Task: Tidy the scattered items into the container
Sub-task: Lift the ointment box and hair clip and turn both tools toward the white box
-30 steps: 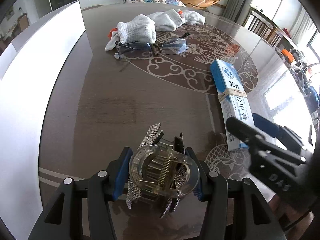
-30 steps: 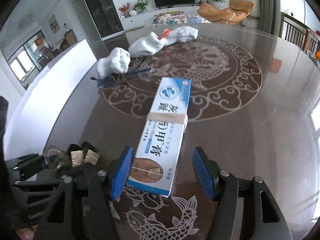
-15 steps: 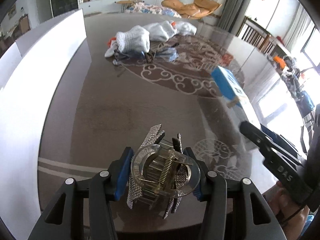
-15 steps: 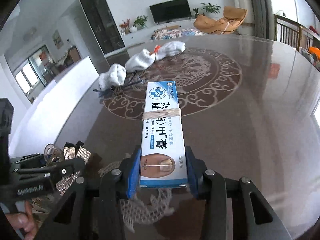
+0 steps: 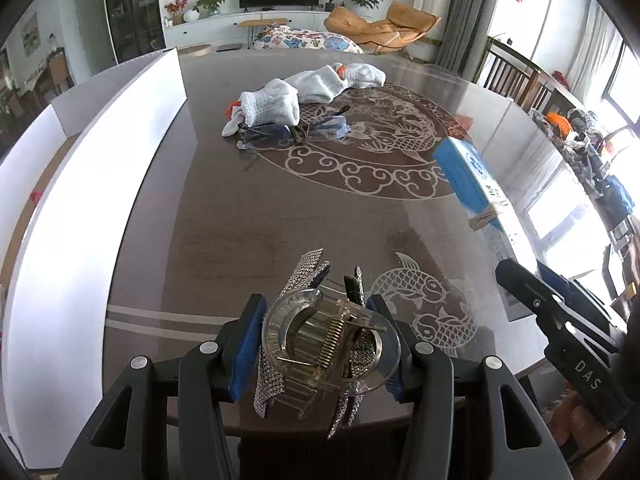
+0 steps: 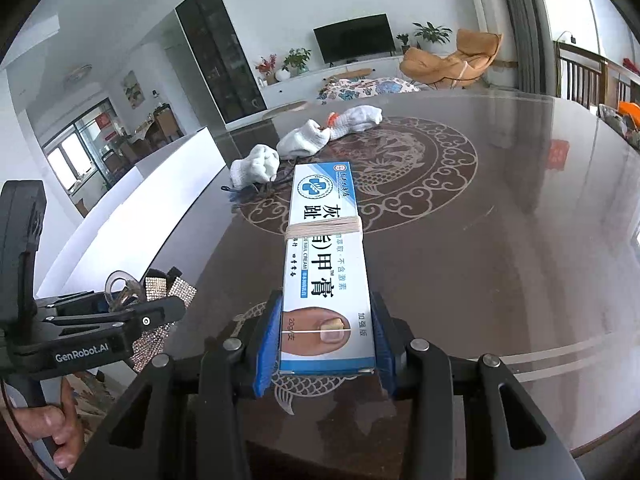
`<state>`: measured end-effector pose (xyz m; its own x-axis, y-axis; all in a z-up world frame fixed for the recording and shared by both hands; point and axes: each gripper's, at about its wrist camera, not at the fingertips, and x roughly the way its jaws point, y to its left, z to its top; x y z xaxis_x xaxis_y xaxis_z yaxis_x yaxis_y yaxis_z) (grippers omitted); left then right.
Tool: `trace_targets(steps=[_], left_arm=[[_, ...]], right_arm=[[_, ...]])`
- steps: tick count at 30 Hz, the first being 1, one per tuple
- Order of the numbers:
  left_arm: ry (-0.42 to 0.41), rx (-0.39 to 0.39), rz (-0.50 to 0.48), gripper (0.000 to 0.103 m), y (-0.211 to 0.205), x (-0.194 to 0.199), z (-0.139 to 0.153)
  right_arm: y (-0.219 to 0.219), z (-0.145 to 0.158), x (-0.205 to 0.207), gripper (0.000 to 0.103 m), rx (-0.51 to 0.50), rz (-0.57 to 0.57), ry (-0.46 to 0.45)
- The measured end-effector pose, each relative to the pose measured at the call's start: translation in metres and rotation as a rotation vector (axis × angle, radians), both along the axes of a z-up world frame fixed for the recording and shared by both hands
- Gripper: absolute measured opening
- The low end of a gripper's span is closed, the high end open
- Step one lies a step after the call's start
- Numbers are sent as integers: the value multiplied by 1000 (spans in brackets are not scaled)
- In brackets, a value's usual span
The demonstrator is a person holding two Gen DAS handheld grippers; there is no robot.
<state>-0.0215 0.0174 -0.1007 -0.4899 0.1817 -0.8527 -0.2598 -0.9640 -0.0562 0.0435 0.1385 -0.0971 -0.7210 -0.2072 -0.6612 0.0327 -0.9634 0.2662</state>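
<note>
Cardboard, light and stiff, the cream box (image 6: 326, 268) is pinched at its near end by the right tongs (image 6: 326, 340); the brittle-looking hair clip (image 5: 330, 340) is clamped by the left tongs (image 5: 320, 344).

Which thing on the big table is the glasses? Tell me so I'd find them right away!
Find the round dragon pattern in the middle of the brown table. At its far left edge lies a pile of white socks, and the glasses rest just in front, touching them. They are the only clear, thin-framed thing there; everything beside them is soft white cloth.
</note>
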Motion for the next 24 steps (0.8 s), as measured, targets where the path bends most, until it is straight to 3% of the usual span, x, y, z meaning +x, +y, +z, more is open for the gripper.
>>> trace_targets(steps=[9, 17, 24], left_arm=[[32, -61, 0, 51, 12, -7, 4], [37, -72, 14, 51, -53, 21, 3], [38, -72, 21, 51, -63, 21, 2]], right_arm=[[-2, -1, 9, 41, 6, 2, -7], [-7, -1, 11, 42, 21, 11, -13], [-10, -1, 11, 42, 31, 18, -18]])
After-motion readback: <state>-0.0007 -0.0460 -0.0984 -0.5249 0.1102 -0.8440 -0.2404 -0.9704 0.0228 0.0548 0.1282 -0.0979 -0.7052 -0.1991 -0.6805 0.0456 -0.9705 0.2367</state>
